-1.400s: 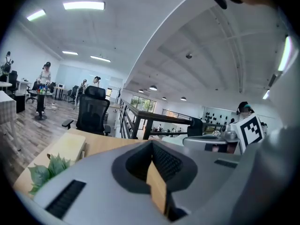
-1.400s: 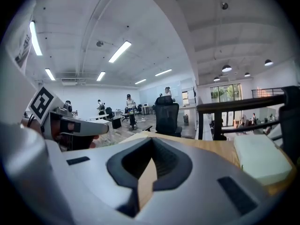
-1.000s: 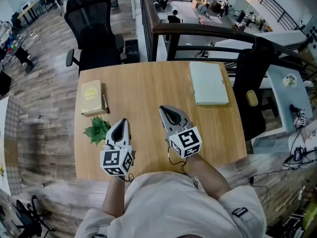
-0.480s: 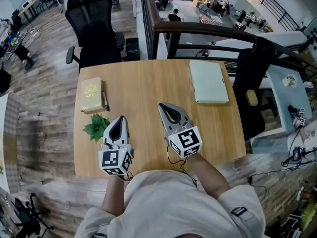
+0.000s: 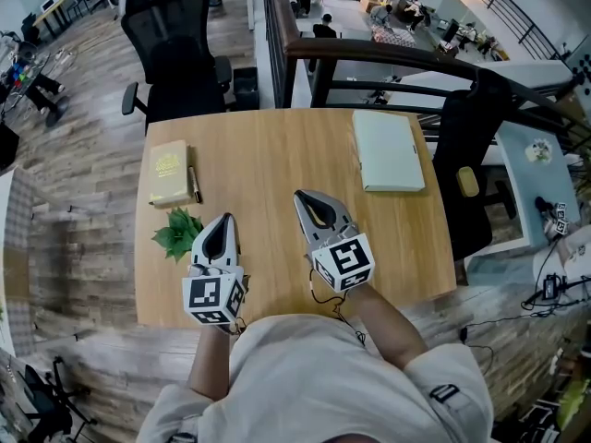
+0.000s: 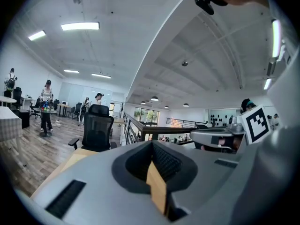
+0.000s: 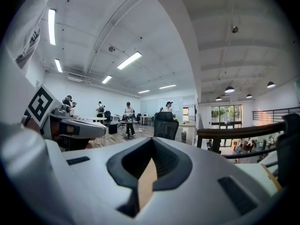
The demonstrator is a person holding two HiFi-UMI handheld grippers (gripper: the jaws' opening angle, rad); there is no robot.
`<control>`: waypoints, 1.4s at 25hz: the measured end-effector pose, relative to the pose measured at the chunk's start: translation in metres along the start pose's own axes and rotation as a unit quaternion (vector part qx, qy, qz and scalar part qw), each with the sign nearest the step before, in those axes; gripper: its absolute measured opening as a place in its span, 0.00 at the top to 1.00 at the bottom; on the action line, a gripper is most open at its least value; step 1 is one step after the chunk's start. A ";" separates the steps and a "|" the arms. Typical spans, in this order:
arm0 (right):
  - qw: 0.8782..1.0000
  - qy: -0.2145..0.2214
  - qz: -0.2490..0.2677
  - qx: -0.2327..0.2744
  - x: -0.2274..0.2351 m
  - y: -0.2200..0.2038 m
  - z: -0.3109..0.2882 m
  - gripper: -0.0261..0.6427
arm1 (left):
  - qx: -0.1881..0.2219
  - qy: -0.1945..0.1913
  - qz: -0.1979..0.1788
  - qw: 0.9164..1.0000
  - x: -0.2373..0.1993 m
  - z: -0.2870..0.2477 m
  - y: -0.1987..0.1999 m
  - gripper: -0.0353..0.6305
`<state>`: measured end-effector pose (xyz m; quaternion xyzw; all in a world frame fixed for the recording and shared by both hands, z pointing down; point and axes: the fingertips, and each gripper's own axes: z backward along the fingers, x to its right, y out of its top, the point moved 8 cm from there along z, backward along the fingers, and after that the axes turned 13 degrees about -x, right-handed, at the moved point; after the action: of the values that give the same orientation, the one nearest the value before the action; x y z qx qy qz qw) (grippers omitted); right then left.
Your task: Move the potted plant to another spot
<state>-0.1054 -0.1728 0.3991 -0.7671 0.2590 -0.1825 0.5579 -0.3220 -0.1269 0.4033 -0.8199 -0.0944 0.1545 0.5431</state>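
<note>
You are holding the left tongs (image 5: 224, 224) and the right tongs (image 5: 307, 199) closed on nothing, both pointing away from you over the table (image 5: 268, 155). The potted plant (image 5: 178, 233) is sitting just left of the left tongs' tip, near the table's left edge. The left tongs are looking much the nearer.

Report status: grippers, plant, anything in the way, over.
Left gripper shut, empty; right gripper shut, empty. Potted plant on table, left of left gripper, untouched. Book and pen just beyond it.
</note>
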 end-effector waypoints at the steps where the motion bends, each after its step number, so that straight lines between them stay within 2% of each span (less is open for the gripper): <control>1: 1.000 0.000 0.000 -0.001 0.000 0.000 0.000 0.95 | 0.000 0.000 0.000 1.000 0.000 0.000 0.000 0.93; 35: 1.000 -0.010 0.005 0.008 0.004 0.001 0.004 0.96 | -0.006 -0.006 -0.003 1.000 0.003 -0.004 -0.002 0.93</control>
<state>-0.1004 -0.1728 0.3966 -0.7631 0.2561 -0.1743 0.5672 -0.3180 -0.1286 0.4062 -0.8218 -0.1011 0.1575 0.5382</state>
